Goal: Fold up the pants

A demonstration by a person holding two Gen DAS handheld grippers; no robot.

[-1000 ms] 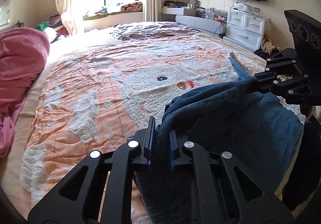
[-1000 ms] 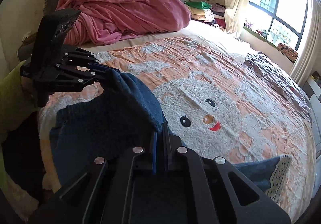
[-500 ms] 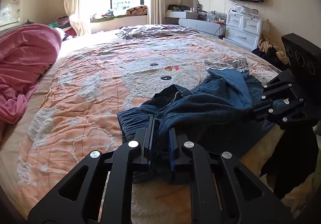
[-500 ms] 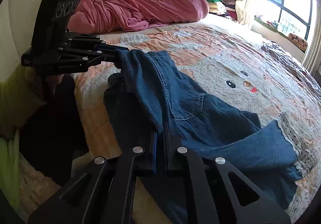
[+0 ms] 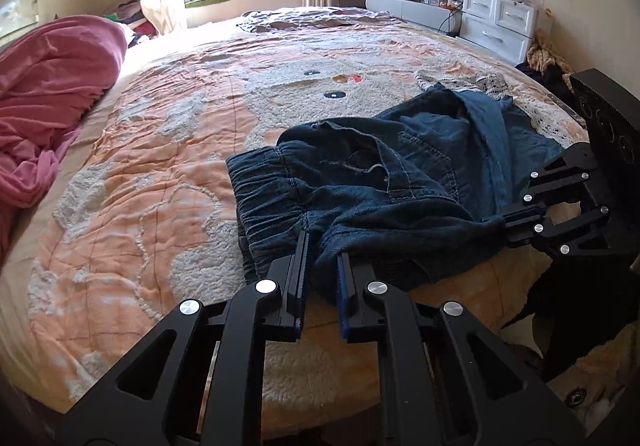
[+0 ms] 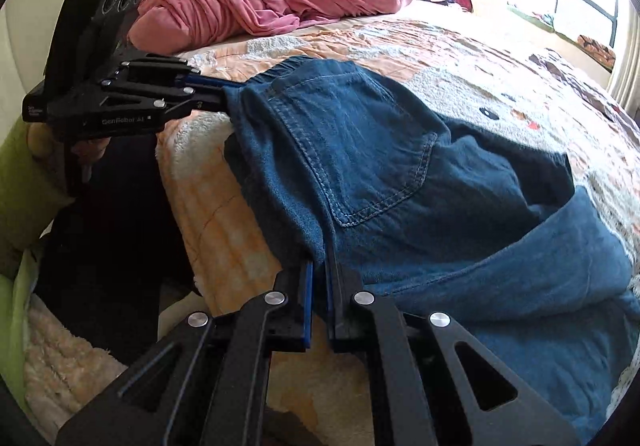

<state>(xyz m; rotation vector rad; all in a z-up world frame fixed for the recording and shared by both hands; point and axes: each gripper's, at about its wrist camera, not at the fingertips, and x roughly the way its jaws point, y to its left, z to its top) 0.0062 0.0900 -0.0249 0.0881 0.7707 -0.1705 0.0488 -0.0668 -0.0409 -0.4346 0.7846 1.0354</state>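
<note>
**A:** What is changing here, reading from left to right?

**B:** At the left of the left wrist view, a pink blanket (image 5: pixel 52 94) is lying bunched on the peach bedspread (image 5: pixel 160 150). In the centre, the blue denim pants (image 5: pixel 384 182) are now resting on the bedspread. A second ago they were hanging lifted, draped between the two tools; they are being laid down near the bed's lower edge.

**B:** At bottom centre, the left gripper (image 5: pixel 320 266) is clamping the waistband edge. At the right edge, the right gripper (image 5: pixel 508 220) is pinching the same near edge of the cloth.

**A:** And the other camera?

**B:** At the upper left of the right wrist view, the left gripper (image 6: pixel 208 94) is closed on the waistband corner. At bottom centre, the right gripper (image 6: pixel 320 278) is closed on the denim's near edge. The pants (image 6: pixel 400 174) are spreading toward the right of the frame, back pocket facing up, one leg overlapping at lower right.

**A:** What does that mean for folding?

**B:** Probably the garment is being set out flat. It is still rumpled, so smoothing seems needed before any fold.
</note>
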